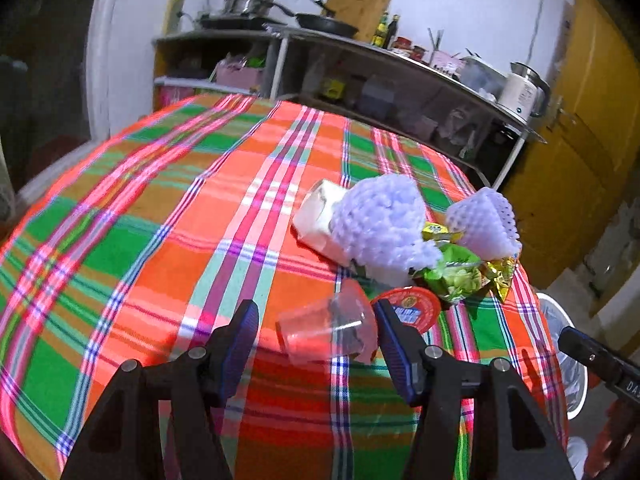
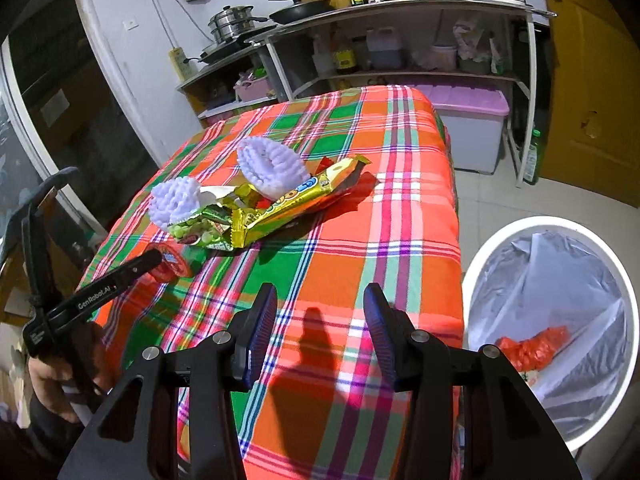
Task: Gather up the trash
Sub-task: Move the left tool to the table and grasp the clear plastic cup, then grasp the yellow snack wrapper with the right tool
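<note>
**Clear cup lined up for the grab**

Spread wide, the left gripper (image 1: 316, 330) is bracketing a crushed clear cup (image 1: 326, 330) low in centre frame. Wrappers (image 2: 256, 210) are waiting mid-tabletop (image 2: 380, 220); the right gripper (image 2: 320, 322), open and empty, is hovering beside the lined bin (image 2: 560, 320) at lower right.

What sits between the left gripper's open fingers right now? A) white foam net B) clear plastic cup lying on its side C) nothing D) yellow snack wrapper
B: in the left wrist view the clear plastic cup lies tipped on the tablecloth between the spread fingers of the left gripper, not yet clamped.
</note>
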The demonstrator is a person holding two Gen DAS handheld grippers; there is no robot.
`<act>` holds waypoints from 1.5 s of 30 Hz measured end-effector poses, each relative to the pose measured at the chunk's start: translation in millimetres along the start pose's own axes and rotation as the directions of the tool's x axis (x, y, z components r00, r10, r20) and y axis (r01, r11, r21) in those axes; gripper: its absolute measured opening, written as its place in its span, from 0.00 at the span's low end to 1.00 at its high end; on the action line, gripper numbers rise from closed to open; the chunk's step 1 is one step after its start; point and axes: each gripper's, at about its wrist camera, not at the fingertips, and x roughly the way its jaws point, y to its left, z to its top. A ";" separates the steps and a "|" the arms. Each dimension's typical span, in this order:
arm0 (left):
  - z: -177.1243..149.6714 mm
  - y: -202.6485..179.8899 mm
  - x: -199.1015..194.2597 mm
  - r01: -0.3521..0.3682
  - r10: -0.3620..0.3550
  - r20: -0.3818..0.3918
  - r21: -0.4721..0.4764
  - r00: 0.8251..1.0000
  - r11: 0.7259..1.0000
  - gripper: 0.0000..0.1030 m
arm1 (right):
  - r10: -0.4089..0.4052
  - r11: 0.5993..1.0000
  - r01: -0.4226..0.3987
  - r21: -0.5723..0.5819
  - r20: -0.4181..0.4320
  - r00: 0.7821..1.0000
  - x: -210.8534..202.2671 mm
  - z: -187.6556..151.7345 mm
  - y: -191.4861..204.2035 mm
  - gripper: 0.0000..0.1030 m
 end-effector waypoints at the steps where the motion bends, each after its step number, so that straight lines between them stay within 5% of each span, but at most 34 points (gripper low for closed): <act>1: -0.8 1.0 0.5 0.006 -0.006 -0.002 -0.006 1.000 1.000 0.57 | 0.002 1.000 -0.002 -0.001 -0.001 1.000 1.4 0.9 0.1 0.45; 7: -2.1 -0.3 2.9 0.026 -0.026 0.001 -0.001 1.000 1.000 0.48 | 0.021 1.000 -0.021 -0.002 -0.003 1.000 10.9 10.0 5.8 0.45; 28: -8.8 -4.8 -4.9 0.050 -0.051 0.021 0.056 0.998 0.997 0.48 | 0.078 0.975 -0.068 0.211 -0.043 0.996 66.6 51.9 8.3 0.45; 30: -9.1 -6.1 -5.8 0.049 -0.051 0.024 0.064 0.998 0.997 0.48 | 0.080 0.973 -0.067 0.221 -0.049 0.996 69.2 50.6 7.1 0.38; 32: -9.5 -6.8 -6.7 0.047 -0.049 0.025 0.068 0.998 0.997 0.48 | 0.074 0.975 -0.063 0.212 -0.049 0.996 69.5 49.2 6.6 0.15; 34: -9.8 -6.9 -7.8 0.046 -0.048 0.028 0.070 0.998 0.997 0.48 | 0.069 0.977 -0.058 0.207 -0.043 0.997 67.2 47.6 5.2 0.09; 45: -12.1 -14.0 -24.4 0.037 -0.042 0.058 0.092 0.997 0.995 0.48 | 0.067 0.985 -0.062 0.163 -0.026 0.997 46.5 35.2 1.7 0.06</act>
